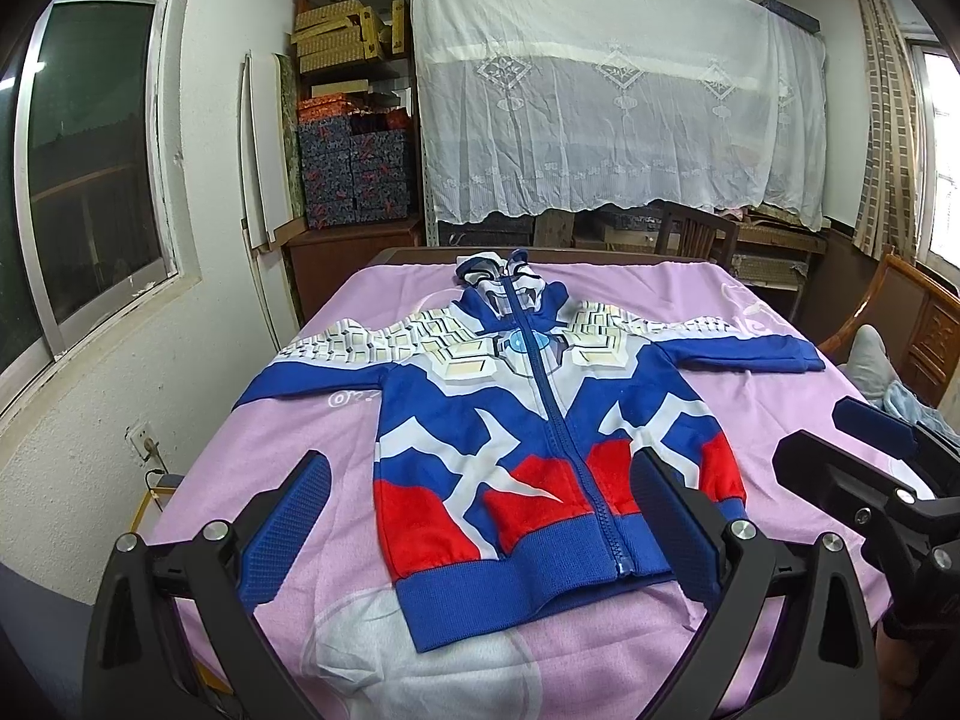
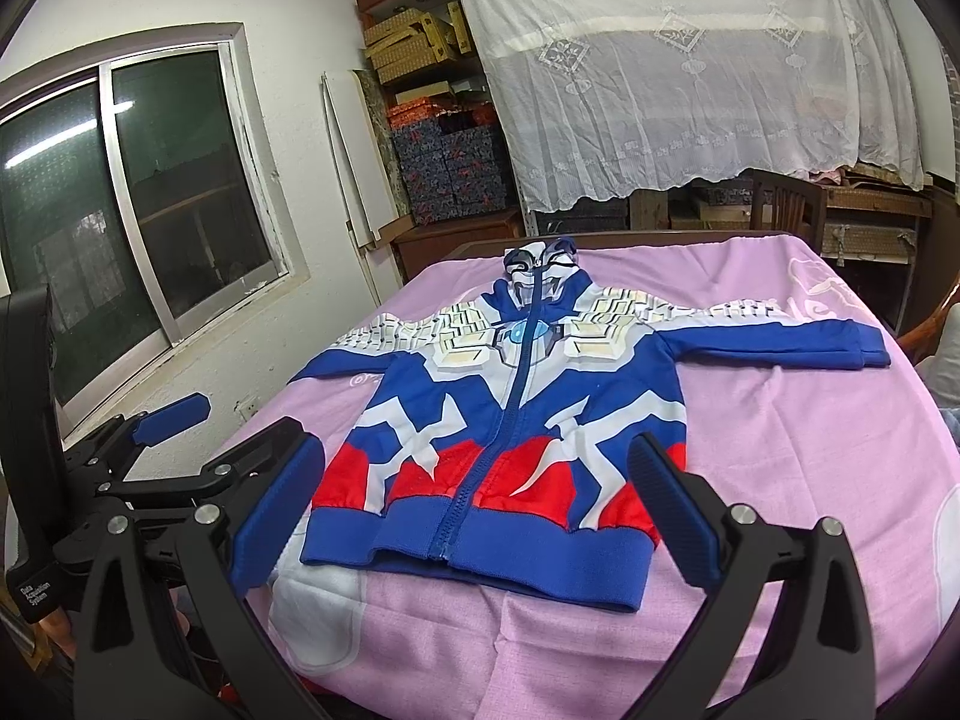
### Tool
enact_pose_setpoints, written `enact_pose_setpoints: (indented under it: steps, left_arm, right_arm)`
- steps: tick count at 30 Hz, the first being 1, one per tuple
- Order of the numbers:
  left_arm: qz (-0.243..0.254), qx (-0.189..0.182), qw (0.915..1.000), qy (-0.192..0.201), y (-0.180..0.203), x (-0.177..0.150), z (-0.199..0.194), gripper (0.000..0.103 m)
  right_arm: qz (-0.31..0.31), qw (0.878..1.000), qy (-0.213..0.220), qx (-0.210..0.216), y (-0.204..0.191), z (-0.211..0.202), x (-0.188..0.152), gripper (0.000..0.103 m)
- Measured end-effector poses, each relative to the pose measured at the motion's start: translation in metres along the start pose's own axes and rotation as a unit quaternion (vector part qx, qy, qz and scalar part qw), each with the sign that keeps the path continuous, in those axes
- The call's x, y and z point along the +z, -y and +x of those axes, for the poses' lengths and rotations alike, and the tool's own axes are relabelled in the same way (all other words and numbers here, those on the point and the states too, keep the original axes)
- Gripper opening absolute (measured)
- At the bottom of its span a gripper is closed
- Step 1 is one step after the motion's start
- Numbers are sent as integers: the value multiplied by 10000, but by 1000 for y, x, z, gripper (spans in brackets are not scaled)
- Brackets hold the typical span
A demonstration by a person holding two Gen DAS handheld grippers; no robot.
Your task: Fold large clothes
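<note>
The jacket (image 1: 540, 450) lies face up and zipped on a pink cloth (image 1: 780, 420) that covers the tabletop (image 1: 420, 253); its hood (image 1: 510, 276) points toward the far edge and its ribbed hem (image 1: 510, 594) toward the near one; both sleeves are spread straight out to the sides, the left sleeve (image 1: 318, 360) reaching toward the window (image 1: 90, 180) side and the right sleeve (image 1: 756, 351) toward the chair (image 1: 918, 324).

No fold is visible: the body lies flat, the sleeves are not turned in, and the hem has not been brought up; judged from this, the task stands at its very start, with the sleeves, the sides and the lengthwise fold all left to do.

The left hand-held gripper (image 1: 480, 534) hovers above the near edge with its jaws wide apart and nothing between them; in its own view the hem's left half shows between the fingers, but they do not touch the fabric. The right hand-held gripper (image 2: 474, 522) is likewise spread wide and empty, hanging over the hem's right part; it shows at the right of the left wrist view, just beside the left one.

A likely first step is to take a sleeve or a side of the hem.
</note>
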State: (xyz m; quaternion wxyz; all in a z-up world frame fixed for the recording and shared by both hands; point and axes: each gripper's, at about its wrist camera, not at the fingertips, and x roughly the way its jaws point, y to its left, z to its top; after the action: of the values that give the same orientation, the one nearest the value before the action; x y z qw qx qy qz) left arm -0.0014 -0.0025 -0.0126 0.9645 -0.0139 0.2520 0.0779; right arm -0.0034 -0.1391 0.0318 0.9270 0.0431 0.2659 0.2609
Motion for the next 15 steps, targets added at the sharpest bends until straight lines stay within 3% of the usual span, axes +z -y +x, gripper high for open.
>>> enact_pose_setpoints:
  steps: [9, 12, 15]
  left_arm:
    - [-138, -83, 9996, -228, -17, -5, 13, 100]
    - [-665, -248, 9957, -603, -48, -2, 31, 100]
    - [-1330, -587, 9842, -1008, -82, -4, 53, 100]
  right_arm:
    - [61, 9999, -90, -39, 5, 4, -6, 98]
    - [100, 9998, -135, -135, 16, 5, -10, 98]
    - [299, 9986, -242, -362, 42, 7, -16, 98]
